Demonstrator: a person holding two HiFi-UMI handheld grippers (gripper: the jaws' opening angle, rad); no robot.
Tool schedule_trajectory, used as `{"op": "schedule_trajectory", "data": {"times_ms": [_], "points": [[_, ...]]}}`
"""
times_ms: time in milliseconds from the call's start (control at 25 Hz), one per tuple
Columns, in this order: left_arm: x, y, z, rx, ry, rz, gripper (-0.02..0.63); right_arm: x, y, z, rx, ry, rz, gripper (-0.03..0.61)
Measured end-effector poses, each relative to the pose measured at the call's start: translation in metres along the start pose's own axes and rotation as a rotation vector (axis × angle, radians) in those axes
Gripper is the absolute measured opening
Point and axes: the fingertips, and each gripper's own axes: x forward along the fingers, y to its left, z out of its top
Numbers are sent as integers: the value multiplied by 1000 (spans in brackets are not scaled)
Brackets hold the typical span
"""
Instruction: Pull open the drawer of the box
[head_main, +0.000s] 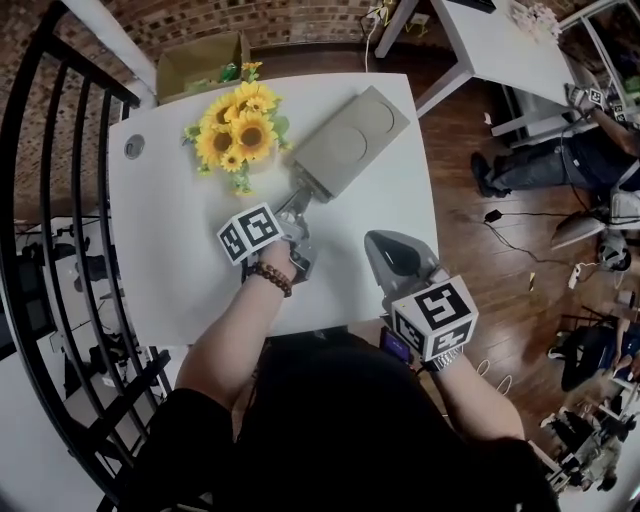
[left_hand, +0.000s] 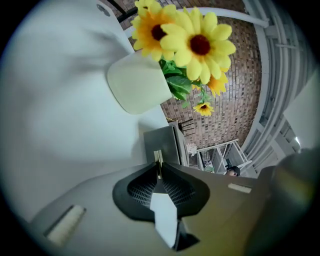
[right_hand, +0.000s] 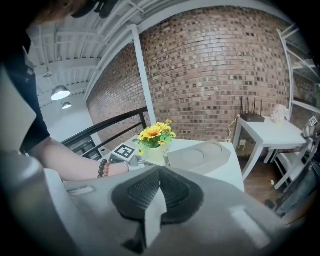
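A flat grey box (head_main: 350, 138) with two round recesses in its lid lies slantwise on the white table (head_main: 180, 250). My left gripper (head_main: 300, 195) is at the box's near end. In the left gripper view the jaws of the left gripper (left_hand: 158, 167) are shut on a thin pale pull tab (left_hand: 157, 158) that sticks out of the grey drawer front (left_hand: 161, 142). I cannot tell whether the drawer is out at all. My right gripper (head_main: 383, 240) hovers over the table's near right part, apart from the box (right_hand: 200, 157), shut with nothing in it (right_hand: 159, 172).
A pale vase (left_hand: 137, 85) of yellow sunflowers (head_main: 238, 125) stands just left of the box, close to the left gripper. A black railing (head_main: 40, 200) runs along the left. A second white table (head_main: 500, 45) stands at the back right, and a seated person (head_main: 560, 160) is at the far right.
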Motion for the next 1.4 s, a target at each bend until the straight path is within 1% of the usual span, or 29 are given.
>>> {"op": "schedule_trajectory", "data": {"times_ms": [400,1040,1400], "points": [[-38,17,1,-5,-29,43,44,1,21,6,-33,-22,50,-9],[-92,38,-3,-15,-60,72,44,6,61,8,-76,-26,106,-9],[-117,52,-2,-21,-85,93,44,7,75,7,-95,-30,126,-9]]}}
